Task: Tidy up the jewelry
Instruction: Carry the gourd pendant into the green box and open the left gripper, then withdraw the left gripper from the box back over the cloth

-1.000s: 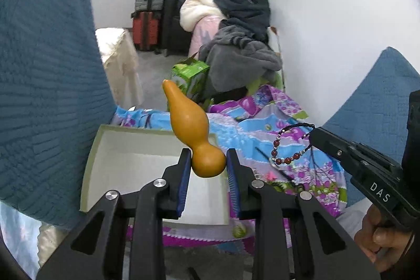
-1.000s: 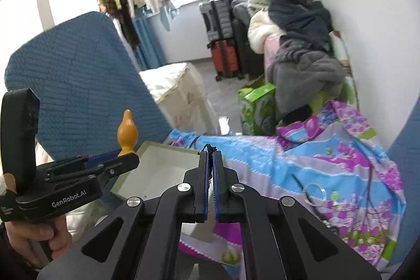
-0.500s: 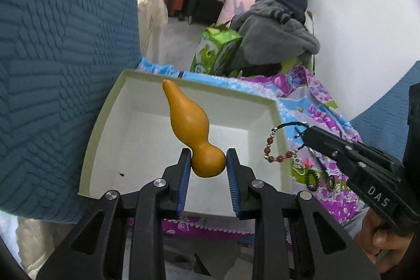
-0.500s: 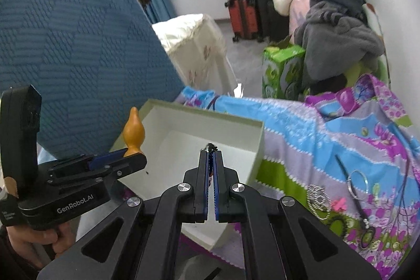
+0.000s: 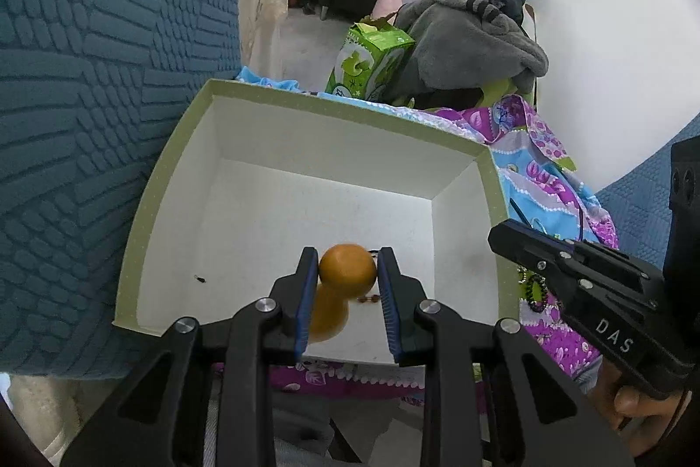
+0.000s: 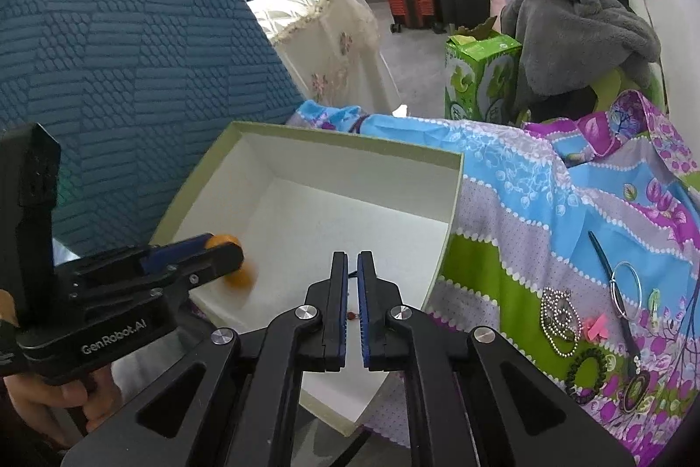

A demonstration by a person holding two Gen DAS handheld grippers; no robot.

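An orange gourd ornament hangs tip-down between the pads of my left gripper, inside the white box with a green rim. The gourd is blurred in the right wrist view. My right gripper is over the box's near right part with its pads slightly apart; a dark cord and one red-brown bead show between them. A few beads of the bracelet show low in the box beside the gourd.
The box sits on a patterned cloth next to a blue cushion. On the cloth to the right lie a silver ring, a beaded pendant, a pink clip and dark necklaces.
Both grippers have moved down into the box. The gourd has swung tip-down between the left pads. The right pads have parted a little and the bead bracelet has dropped low.
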